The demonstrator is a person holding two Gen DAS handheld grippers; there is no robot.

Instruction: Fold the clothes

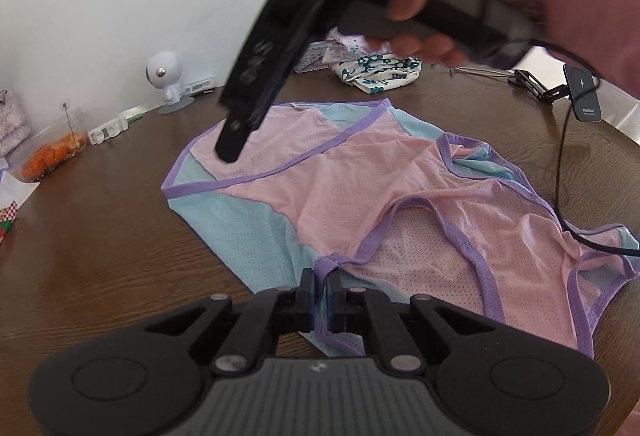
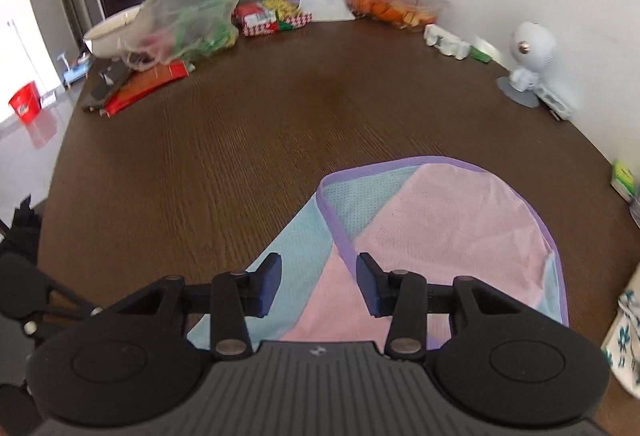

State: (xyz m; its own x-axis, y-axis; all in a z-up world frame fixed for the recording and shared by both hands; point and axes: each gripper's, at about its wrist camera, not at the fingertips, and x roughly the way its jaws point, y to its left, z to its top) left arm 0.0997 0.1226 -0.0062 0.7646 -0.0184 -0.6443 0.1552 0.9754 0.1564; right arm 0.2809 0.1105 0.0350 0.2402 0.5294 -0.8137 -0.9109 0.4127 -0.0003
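At the left of the brown wooden surface (image 1: 100, 236) stands a small white robot figure (image 1: 166, 78). The pink, blue and purple mesh garment (image 1: 340, 188) lies spread across the middle. The left gripper (image 1: 321, 286) is pressed together, pinching the garment's purple trim at the near edge. The right gripper (image 2: 318, 284) hangs above the far folded corner, its jaws spread with nothing between them; in the left wrist view it is blurred. A floral cloth (image 1: 380, 70) sits behind, seemingly bunched.

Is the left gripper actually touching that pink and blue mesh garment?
Touching. In the left wrist view, the left gripper has its jaws shut on the pink and blue mesh garment's purple trim.
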